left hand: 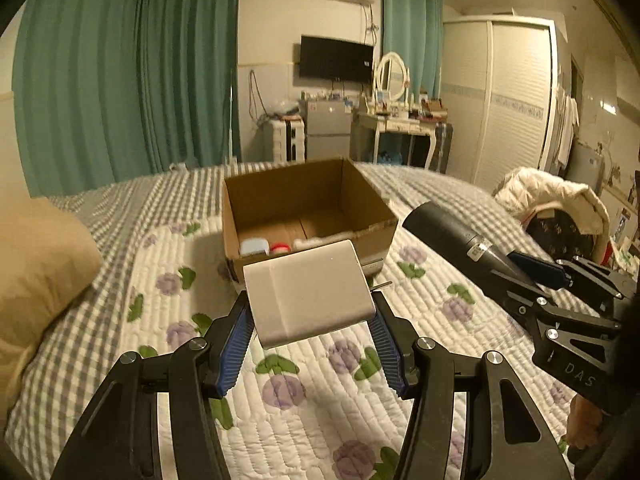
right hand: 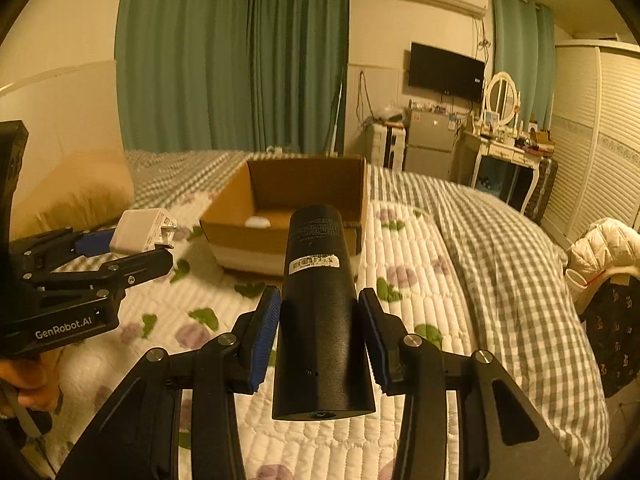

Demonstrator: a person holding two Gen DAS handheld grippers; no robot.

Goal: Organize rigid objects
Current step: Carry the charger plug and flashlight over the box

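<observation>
Left gripper (left hand: 310,320) jaws clenched on a white charger (left hand: 308,292); right gripper (right hand: 318,334) jaws clenched on a black cylinder (right hand: 320,312). Both held above the bed (left hand: 320,392), near an open box (left hand: 304,208) mid-bed

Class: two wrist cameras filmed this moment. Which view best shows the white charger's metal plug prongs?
The right wrist view. There the white charger, held in the left gripper, is seen from the side, so its prongs stick out clearly. The left wrist view shows mainly the charger's broad white face; only a prong tip peeks out.
</observation>
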